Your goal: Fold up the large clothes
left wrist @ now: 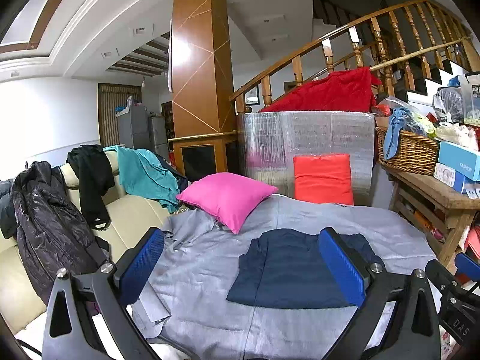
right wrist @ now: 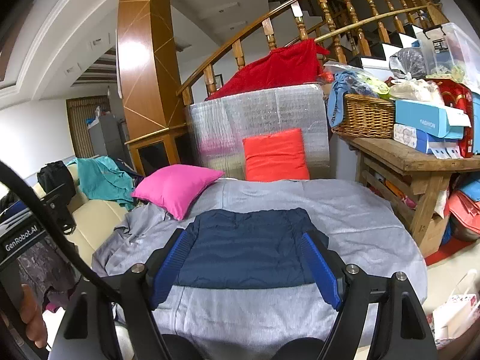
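Navy jacket, folded into a neat rectangle, lies flat on a grey sheet that covers the bed-like surface in front of both cameras. It sits near the middle of this sheet, closer to the front edge than to the cushions.

In the right wrist view the right gripper hangs just above the jacket with its jaws wide apart, one blue finger over each side edge of the garment, and nothing is held between them. In the left wrist view the left gripper also has its jaws widely open and empty; the jacket shows between the fingers, toward the right one.

Behind the jacket a pink cushion rests on the sheet at the left, and an orange cushion stands upright against a box wrapped in bubble foil. A red cloth lies on top of this box. On the left, a cream sofa carries a black coat and a teal garment. On the right, a wooden worktop holds a wicker basket and some boxes.
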### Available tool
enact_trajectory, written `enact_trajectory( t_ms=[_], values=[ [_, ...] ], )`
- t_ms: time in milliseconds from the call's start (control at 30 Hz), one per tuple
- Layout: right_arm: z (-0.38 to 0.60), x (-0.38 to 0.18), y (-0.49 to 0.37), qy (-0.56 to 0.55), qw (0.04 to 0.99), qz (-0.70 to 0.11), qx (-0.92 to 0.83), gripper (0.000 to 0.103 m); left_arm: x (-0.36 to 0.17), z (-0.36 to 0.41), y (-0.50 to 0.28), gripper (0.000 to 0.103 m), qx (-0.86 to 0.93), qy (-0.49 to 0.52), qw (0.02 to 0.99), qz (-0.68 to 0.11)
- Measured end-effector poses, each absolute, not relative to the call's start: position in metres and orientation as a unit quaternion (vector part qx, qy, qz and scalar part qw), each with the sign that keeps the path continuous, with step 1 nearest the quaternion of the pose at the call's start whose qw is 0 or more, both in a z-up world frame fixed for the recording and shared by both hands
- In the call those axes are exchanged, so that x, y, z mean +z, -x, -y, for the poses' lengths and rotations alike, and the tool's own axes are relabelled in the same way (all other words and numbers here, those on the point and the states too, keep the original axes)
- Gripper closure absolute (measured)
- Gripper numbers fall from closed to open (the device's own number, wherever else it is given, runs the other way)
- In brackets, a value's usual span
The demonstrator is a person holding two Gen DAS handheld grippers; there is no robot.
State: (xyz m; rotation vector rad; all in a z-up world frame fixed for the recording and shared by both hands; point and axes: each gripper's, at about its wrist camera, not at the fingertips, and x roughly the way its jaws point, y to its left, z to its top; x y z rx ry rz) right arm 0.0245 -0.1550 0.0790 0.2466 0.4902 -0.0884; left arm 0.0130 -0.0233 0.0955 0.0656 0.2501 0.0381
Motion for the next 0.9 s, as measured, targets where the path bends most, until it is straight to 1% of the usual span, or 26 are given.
enact_trajectory(
  t_ms=[433, 800, 900],
  values=[
    [0.15, 0.072, -0.063, -0.114, 0.961, -0.25, -0.04, 0.022, 0.085, 0.027, -0.052, 0.001, 0.014, -0.045, 0.988, -0.149],
    [0.17, 0.039, -0.128, -0.122, 0.949, -0.285, -0.048, 0.022, 0.066, 0.03, -0.112, 0.001, -0.017, -0.037, 0.983, -0.177],
    [0.196, 0.023, -0.155, -0.132, 0.944, -0.296, -0.062, 0.022, 0.054, 0.017, -0.145, 0.001, -0.014, -0.014, 0.983, -0.181]
  ],
)
